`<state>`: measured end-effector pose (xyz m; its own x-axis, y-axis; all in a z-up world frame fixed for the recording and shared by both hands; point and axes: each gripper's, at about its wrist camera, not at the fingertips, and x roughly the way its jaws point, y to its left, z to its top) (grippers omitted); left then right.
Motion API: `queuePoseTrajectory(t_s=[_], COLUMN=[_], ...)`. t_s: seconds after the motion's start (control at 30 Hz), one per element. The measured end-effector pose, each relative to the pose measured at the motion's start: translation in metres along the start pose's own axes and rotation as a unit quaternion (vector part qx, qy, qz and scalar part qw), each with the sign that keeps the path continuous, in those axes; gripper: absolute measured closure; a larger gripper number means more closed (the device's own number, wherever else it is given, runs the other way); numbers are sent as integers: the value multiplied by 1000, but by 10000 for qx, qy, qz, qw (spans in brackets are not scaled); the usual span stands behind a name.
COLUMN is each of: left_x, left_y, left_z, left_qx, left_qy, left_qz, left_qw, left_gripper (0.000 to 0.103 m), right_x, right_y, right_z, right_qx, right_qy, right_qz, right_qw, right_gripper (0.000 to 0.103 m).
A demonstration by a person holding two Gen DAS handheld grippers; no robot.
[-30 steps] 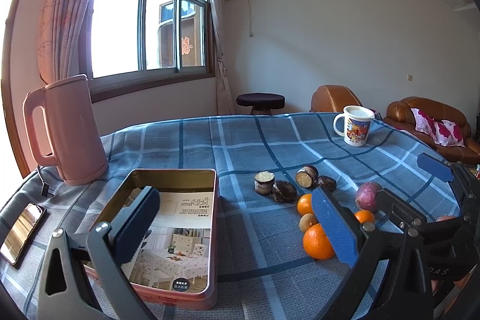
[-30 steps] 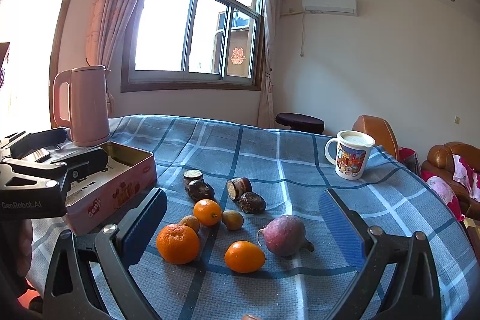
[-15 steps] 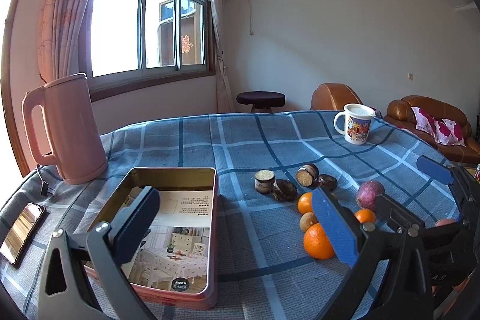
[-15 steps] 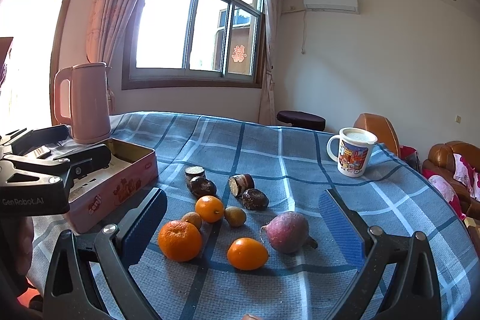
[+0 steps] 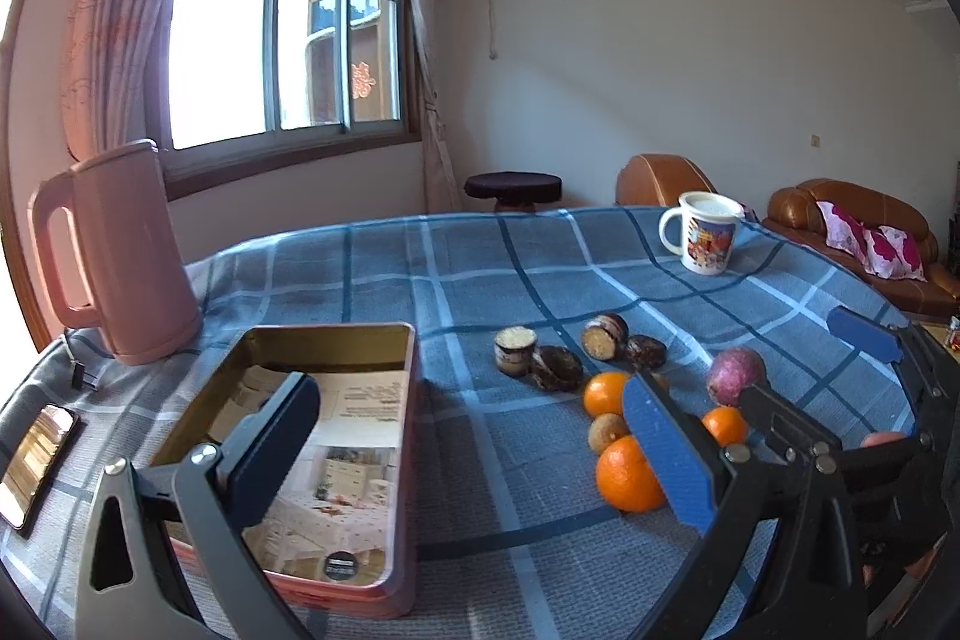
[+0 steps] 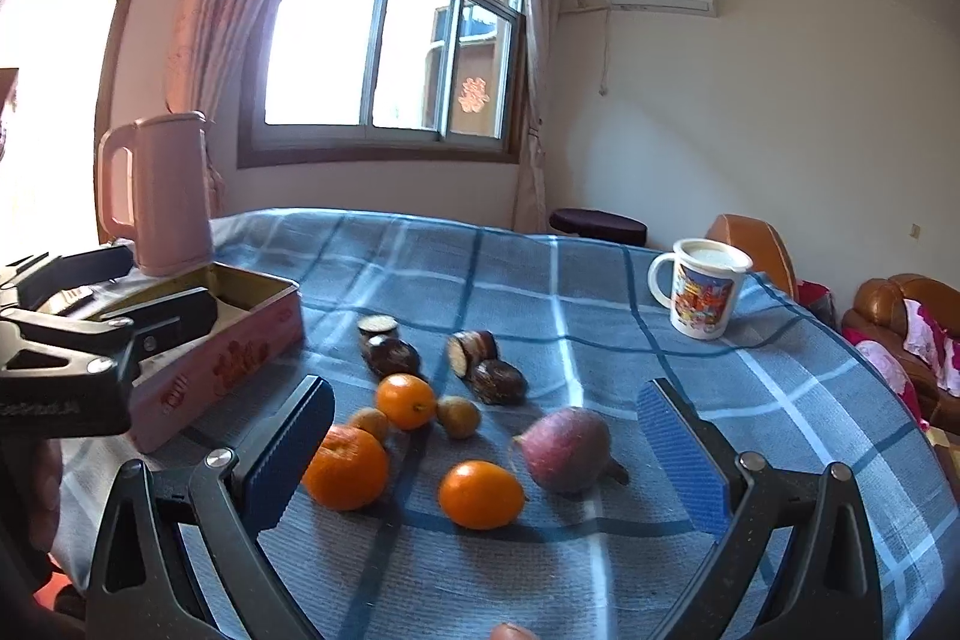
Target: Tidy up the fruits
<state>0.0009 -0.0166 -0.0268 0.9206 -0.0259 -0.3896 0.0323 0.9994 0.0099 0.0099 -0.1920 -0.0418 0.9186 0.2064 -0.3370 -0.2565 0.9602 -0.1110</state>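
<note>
Right wrist view: your right gripper (image 6: 486, 451) has crept nearer the fruit.
Jaws wide, empty; mandarin (image 6: 481, 494) beside tin (image 6: 240, 349) likely next.

pink kettle (image 5: 114, 250) upright on the blue checked tablecloth (image 5: 420, 268) by the window (image 5: 282, 46), phone (image 5: 36, 454) flat near it, printed mug (image 6: 702, 289) far side, brown sofa (image 5: 864, 232) and dark stool (image 5: 513, 190) beyond.
</note>
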Motion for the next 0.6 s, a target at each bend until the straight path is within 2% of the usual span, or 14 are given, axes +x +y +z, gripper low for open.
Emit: queuePoseTrajectory(t_s=[0.23, 0.43, 0.53, 0.6], left_x=[23, 45, 55, 60], left_y=[-16, -33, -41, -46], left_z=[-6, -13, -17, -18], left_qx=[42, 122, 236, 283], left_qy=[457, 1052, 1300, 1421], left_qz=[-408, -839, -878, -932], left_qw=[9981, 9908, 9873, 9850], left_gripper=[0, 0, 0, 6], right_x=[14, 18, 21, 21], right_y=[-24, -34, -44, -49], right_z=[-13, -14, -15, -15], right_qx=[202, 355, 606, 745], right_qy=[365, 524, 591, 595], right_qz=[-325, -311, -231, -244], right_qw=[9986, 9975, 9961, 9951], right_gripper=[1, 1, 2, 2])
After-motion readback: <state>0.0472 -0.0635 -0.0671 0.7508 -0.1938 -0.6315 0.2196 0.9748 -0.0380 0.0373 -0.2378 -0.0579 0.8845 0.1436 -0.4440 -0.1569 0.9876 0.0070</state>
